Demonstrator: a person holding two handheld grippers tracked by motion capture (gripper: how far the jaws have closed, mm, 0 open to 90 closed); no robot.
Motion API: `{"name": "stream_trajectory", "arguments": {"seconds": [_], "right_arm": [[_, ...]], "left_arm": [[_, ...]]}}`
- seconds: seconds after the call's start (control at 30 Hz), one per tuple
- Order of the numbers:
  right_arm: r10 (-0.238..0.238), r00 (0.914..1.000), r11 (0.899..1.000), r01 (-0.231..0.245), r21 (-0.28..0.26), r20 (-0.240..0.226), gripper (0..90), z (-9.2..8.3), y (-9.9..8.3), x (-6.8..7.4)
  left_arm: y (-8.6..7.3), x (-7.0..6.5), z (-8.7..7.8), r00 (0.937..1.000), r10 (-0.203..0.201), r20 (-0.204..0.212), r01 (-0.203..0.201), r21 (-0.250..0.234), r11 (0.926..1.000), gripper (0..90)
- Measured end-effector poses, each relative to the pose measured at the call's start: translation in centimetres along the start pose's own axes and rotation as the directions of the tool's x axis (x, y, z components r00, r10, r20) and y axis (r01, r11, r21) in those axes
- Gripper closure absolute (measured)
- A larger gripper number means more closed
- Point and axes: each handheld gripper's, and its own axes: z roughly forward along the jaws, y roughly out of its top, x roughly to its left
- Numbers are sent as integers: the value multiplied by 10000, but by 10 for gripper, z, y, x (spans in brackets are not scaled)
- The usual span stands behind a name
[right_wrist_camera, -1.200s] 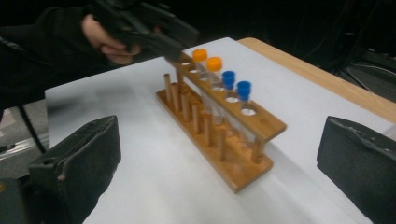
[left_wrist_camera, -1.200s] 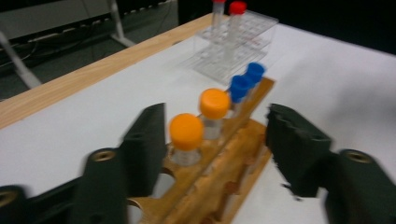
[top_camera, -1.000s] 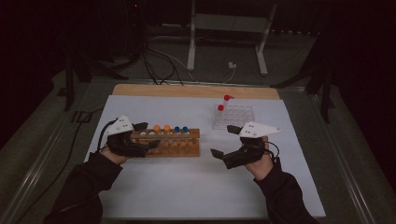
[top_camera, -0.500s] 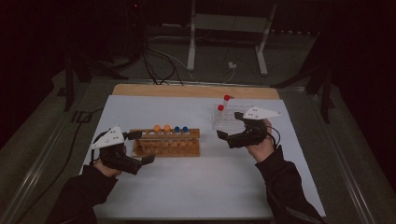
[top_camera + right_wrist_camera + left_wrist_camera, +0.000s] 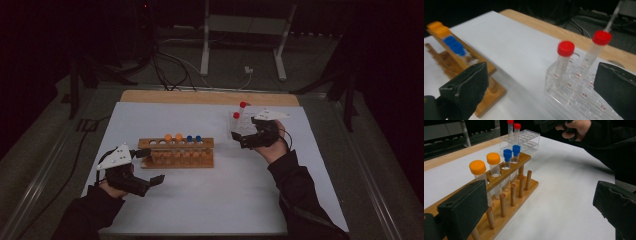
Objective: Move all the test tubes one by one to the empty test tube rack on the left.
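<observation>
1. The left gripper hovered near the desk's front left corner, its jaws just having opened wide, nothing between them.
2. The wooden rack stood mid-desk, its left end just beside the left gripper's far jaw.
3. The right gripper had its jaws spread, empty.
4. The clear rack by the desk's back edge held two red-capped tubes, standing ahead between the right gripper's jaws, untouched.

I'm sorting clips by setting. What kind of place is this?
Probably a lab-style demo bench in a dim room: a wooden test-tube rack with capped tubes, a clear plastic rack, a white table cover.
</observation>
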Motion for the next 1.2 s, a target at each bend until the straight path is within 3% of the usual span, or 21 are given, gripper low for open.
{"name": "stream_trajectory", "arguments": {"seconds": [0.27, 0.4, 0.43, 0.83, 1.07, 1.2], "right_arm": [[226, 9989, 9985, -245, 481, 404, 19, 19, -8, -7], [294, 9978, 9976, -330, 604, 598, 86, 26, -10, -9], [268, 9973, 9978, -309, 592, 683, 147, 27, -11, -9], [659, 9931, 9956, -719, 597, 969, 490, 40, -14, -16], [690, 9897, 9950, -773, 628, 1253, 596, 47, -13, -19], [630, 9913, 9957, -703, 603, 1159, 630, 51, -11, -20]], "left_arm": [[-5, 1, -2, 9999, -112, 11, 112, 50, 9999, 6], [-6, 1, -1, 9999, -103, -27, 103, 82, 9999, 6], [-6, 1, -1, 9999, -113, 3, 113, 78, 9999, 6], [-7, 3, -1, 9998, -191, 27, 191, 68, 9998, 6], [-8, 2, 1, 9999, -134, 43, 133, 144, 9998, 6], [-8, 2, 1, 9999, -147, 88, 146, 142, 9998, 6]]}}
